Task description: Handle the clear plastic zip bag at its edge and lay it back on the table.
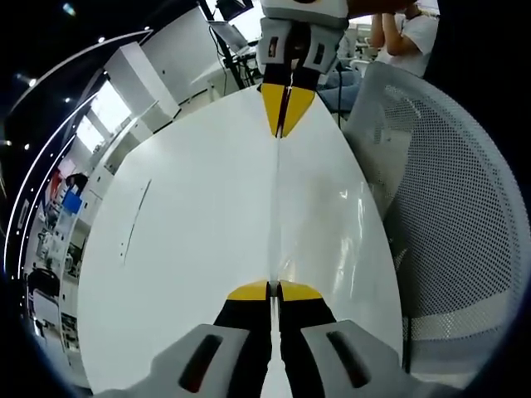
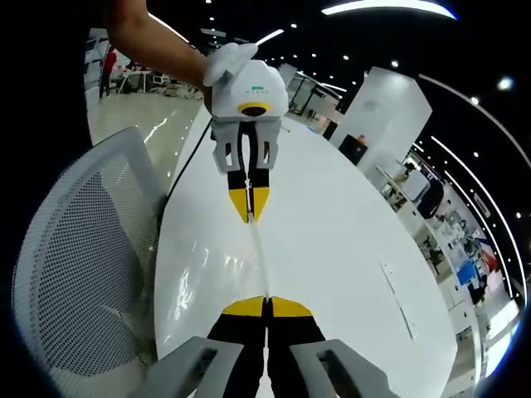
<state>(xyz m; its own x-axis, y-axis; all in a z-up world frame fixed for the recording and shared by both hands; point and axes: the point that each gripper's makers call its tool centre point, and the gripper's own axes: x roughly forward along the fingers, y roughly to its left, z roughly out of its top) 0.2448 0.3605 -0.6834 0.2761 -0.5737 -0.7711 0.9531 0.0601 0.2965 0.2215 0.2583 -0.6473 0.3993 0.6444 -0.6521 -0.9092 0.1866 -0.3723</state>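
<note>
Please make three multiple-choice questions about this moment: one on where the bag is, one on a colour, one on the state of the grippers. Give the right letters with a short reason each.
1. Where is the bag?
A. Folded on the chair seat
B. Stretched between the two hand-held grippers above the table
C. Lying flat on the floor

2. What colour are the gripper tips?
A. Yellow
B. Red
C. Green

3. How do the two grippers stand?
A. Both wide open
B. One open, one shut
C. Both shut on the bag's edge

Answers:
1 B: in the left gripper view the bag's thin edge runs from the left gripper to the right gripper.
2 A: the pads on both are yellow, as the right gripper view also shows at the left gripper and the right gripper.
3 C: each pair of jaws meets with the clear edge pinched between.
</note>
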